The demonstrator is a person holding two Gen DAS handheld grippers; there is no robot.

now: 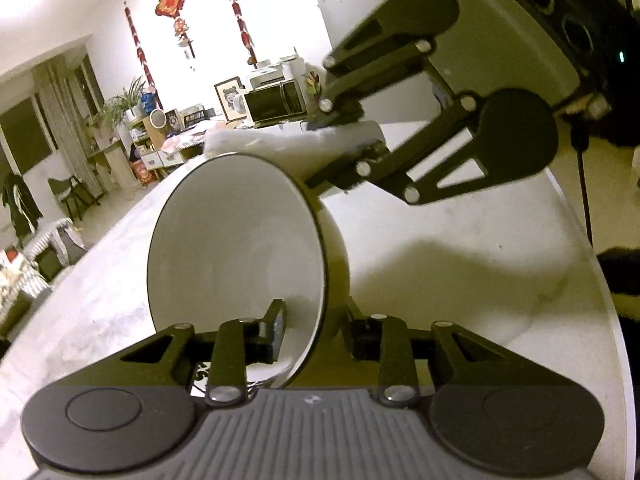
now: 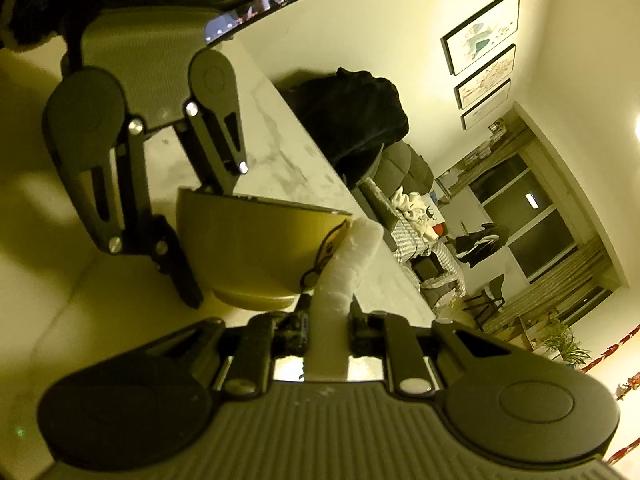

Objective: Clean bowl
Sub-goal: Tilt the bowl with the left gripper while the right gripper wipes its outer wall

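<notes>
Room: white walls; red hanging ornaments (image 1: 172, 4), microwave (image 1: 276, 101), potted plant (image 1: 126, 102) upper left; three framed pictures (image 2: 482, 56), dark windows (image 2: 528, 216) right; grey sofa (image 2: 404, 168).

The left wrist camera sits just behind its own fingers, very near the bowl (image 1: 240, 264), looking into its open side, with the room's decorated wall far beyond the bowl. The right wrist camera is also close to the bowl (image 2: 256, 256) but faces its outer wall from the opposite side, with a wall of pictures beyond. Both views share the bowl, the table (image 1: 460, 240) under it, and each other's gripper.
</notes>
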